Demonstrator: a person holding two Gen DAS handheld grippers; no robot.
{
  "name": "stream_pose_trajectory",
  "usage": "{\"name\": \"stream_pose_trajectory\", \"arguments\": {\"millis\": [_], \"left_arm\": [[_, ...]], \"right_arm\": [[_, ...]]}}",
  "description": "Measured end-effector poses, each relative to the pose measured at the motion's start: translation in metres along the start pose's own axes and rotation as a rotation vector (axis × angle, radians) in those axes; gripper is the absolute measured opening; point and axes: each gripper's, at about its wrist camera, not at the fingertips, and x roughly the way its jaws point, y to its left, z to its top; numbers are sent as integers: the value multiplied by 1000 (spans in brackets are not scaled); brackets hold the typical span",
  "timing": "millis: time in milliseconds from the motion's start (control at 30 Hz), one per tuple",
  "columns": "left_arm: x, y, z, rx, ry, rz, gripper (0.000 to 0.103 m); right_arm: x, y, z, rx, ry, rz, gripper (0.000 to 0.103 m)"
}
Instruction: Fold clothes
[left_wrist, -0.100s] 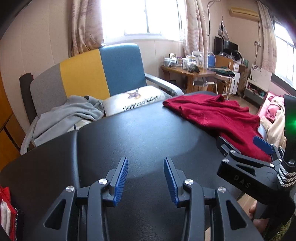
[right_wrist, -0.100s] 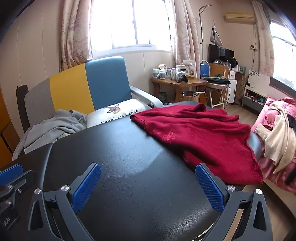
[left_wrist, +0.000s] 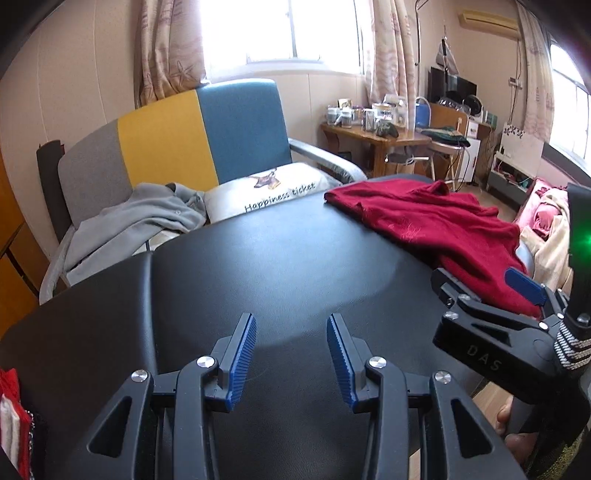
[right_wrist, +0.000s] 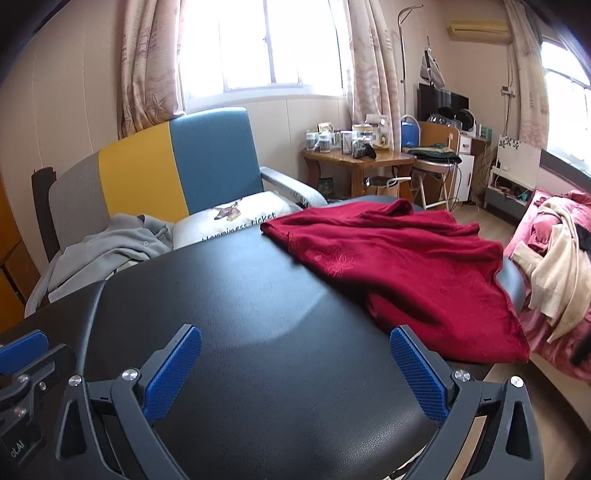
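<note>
Jaws parted, empty; red garment (right_wrist: 402, 266) lies ahead-right on table (right_wrist: 240, 295).

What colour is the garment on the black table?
Dark red garment, faint flower pattern; clearest in the right wrist view.

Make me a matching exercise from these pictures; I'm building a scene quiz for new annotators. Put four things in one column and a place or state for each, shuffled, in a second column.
Things:
1. red garment
2. grey garment
3. white pillow
4. right hand-held gripper

Places or states:
A. draped over the armchair seat, beside the pillow
B. open, over bare black table
C. spread unfolded on the table's far right part, hanging over its edge
D. on the armchair seat, printed "Happiness ticket"

Pairs: 1-C, 2-A, 3-D, 4-B
</note>
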Motion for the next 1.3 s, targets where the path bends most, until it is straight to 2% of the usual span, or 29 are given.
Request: {"name": "stream_pose_trajectory", "arguments": {"millis": [133,267,333,400,500,633,733,800,867,967,1067,1133,1200,1233,1300], "left_arm": [[25,10,-22,-21,86,-29,41],[51,21,-43,-41,172,-58,44],[64,26,-54,-53,214,-73,44],[84,45,-75,-117,250,-118,44],[107,63,-91,-170,289,-118,44],[123,69,-98,-195,270,-139,45],[131,76,-99,-193,256,-176,50],[137,81,-102,-252,242,-246,66],[142,87,-104,-318,231,-313,68],[145,100,-111,-364,235,-395,67],[152,118,-120,-485,247,-475,64],[161,121,-116,-518,255,-472,59],[160,119,-120,-468,245,-386,56],[160,117,-122,-446,242,-345,56],[156,116,-129,-470,240,-350,56]], "right_arm": [[-8,2,-6,-6,-2,3,103],[26,-17,-21,18,118,76,103],[46,-50,-19,107,151,75,103],[73,-78,-10,117,179,30,103],[113,-119,3,129,221,-38,103],[167,-175,21,145,276,-128,103],[193,-192,5,301,412,-16,103],[189,-161,-6,207,404,13,103],[184,-130,-17,109,394,42,103],[177,-83,-34,-38,378,84,103],[170,-36,-50,-185,360,126,103],[170,-25,-54,-200,354,142,103],[165,-12,-58,-199,370,185,103],[159,-8,-58,-177,380,241,103],[156,-5,-54,-91,407,416,103]]}}
